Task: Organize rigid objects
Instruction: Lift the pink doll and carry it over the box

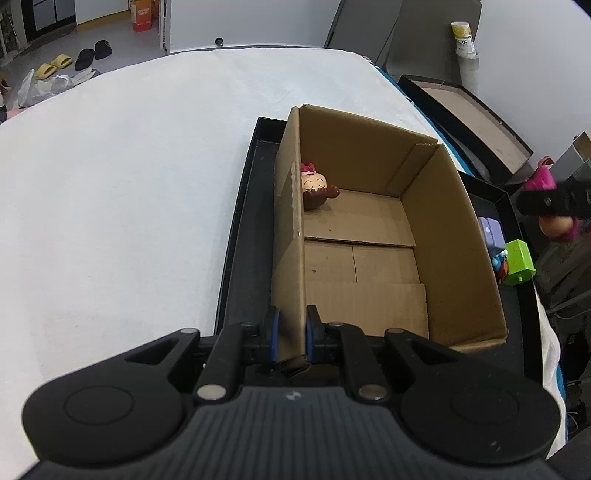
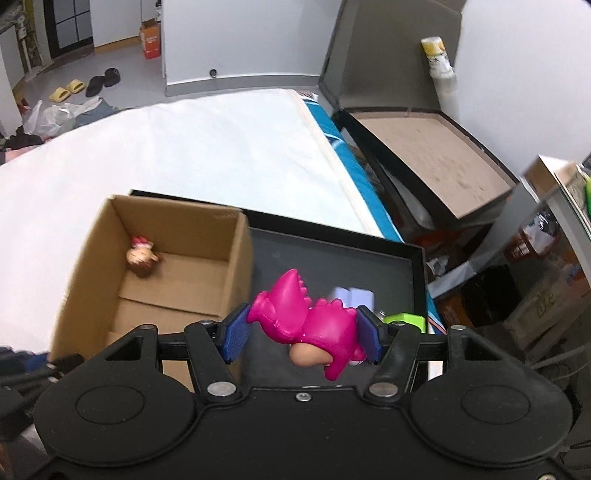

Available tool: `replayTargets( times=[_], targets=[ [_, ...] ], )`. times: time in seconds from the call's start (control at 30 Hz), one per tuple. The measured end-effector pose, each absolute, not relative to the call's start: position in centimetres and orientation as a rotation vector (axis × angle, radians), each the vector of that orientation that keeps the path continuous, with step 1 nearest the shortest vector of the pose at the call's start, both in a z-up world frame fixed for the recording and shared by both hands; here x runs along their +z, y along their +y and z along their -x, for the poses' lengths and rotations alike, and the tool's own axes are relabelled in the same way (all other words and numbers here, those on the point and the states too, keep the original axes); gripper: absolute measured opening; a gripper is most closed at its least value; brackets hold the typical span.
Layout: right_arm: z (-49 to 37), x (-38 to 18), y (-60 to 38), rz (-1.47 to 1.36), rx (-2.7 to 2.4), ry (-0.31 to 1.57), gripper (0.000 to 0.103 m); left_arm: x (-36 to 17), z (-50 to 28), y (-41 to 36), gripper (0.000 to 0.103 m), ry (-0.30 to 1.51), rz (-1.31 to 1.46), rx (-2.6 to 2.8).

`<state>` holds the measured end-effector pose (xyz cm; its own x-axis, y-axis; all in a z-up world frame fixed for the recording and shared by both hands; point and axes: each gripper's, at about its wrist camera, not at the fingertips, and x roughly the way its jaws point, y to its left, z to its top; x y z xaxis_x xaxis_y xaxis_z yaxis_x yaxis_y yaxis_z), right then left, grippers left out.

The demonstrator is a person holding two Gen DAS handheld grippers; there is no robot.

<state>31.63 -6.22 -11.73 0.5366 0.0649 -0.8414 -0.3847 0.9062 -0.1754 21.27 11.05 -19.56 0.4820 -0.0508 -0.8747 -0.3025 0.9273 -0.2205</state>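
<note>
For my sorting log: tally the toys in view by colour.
Pink: 1, the dinosaur figure in the right gripper
Brown-haired doll head in the cardboard box: 1
Lavender: 1, block
Green: 1, block
Blue-red: 1, small toy
Total: 5

Your work area: indoor room, white-covered bed [image 1: 129,184], grey floor [image 2: 122,59].
You have pale walls [image 2: 240,37] behind, slippers [image 1: 72,59] and bags [image 2: 55,116] on the floor, an orange carton [image 2: 150,40], dark glazed door [image 2: 68,24], even light.
</note>
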Motion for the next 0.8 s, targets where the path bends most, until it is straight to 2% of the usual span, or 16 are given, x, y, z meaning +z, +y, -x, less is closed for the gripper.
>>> replayTargets(
  times=[0.8],
  targets=[
    [-33.5, -13.4, 3.0, 0.404, 0.404, 1.006, 0.060, -19.5, -20.6, 12.4, 0.015, 1.067, 0.461, 0.132]
  ],
)
